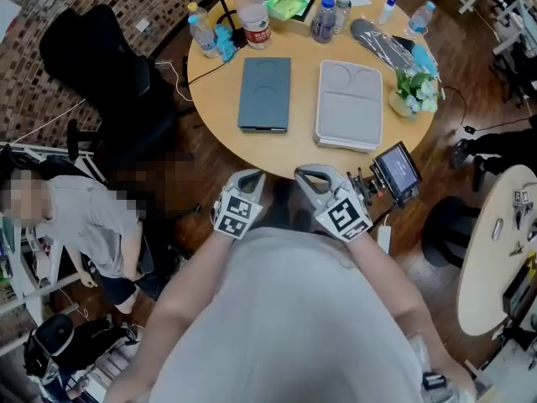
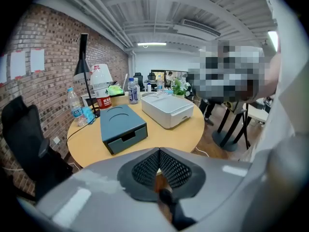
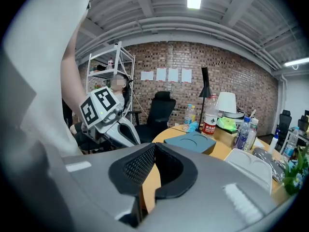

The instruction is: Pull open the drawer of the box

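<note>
Left gripper [image 1: 248, 178] jaws pressed together, empty; right gripper [image 1: 312, 175] same. Blue box [image 1: 264, 93] at 12 o'clock from left gripper, well apart, drawer [image 2: 126, 137] closed.

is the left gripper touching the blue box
Apart. In its own view the left gripper is shut and empty, with bare table showing between it and the blue box.

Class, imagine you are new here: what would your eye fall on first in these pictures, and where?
A round wooden table, with a blue-grey drawer box and a white box side by side at its middle. Nearer the person, the left gripper and right gripper hover shut and empty, by the table's near edge.
</note>
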### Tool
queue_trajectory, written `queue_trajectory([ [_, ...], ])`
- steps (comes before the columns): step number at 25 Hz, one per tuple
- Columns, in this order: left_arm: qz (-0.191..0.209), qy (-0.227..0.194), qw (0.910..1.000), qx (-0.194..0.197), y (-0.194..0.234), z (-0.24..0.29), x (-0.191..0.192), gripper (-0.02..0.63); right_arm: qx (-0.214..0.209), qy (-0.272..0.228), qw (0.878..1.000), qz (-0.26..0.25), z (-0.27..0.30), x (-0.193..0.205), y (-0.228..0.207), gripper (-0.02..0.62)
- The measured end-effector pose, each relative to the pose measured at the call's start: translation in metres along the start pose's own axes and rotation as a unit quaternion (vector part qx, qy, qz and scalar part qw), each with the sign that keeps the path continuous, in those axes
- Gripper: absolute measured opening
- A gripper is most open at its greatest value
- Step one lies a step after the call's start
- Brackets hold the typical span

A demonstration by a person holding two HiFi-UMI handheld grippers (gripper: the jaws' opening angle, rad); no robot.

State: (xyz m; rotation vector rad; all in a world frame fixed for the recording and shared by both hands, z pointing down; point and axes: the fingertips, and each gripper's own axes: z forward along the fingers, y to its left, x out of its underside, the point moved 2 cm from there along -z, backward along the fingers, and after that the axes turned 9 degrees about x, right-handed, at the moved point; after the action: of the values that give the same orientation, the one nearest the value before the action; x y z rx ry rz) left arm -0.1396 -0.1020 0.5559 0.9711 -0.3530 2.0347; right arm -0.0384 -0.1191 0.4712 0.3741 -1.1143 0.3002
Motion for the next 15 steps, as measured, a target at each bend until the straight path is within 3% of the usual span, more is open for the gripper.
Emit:
queue_trajectory([
  [5,0.054,0.056,0.9965,-0.031,0.031,0.022,0.009,0.006,-0.002,0.019,1.000,-0.005,0.019,-0.001,-0.007,0.006],
  [15,0.161,0.134,0.9741,-0.084,0.069,0.061,0.011,0.006,-0.002,0.047,0.999,0.001,0.036,0.005,-0.021,0.006],
])
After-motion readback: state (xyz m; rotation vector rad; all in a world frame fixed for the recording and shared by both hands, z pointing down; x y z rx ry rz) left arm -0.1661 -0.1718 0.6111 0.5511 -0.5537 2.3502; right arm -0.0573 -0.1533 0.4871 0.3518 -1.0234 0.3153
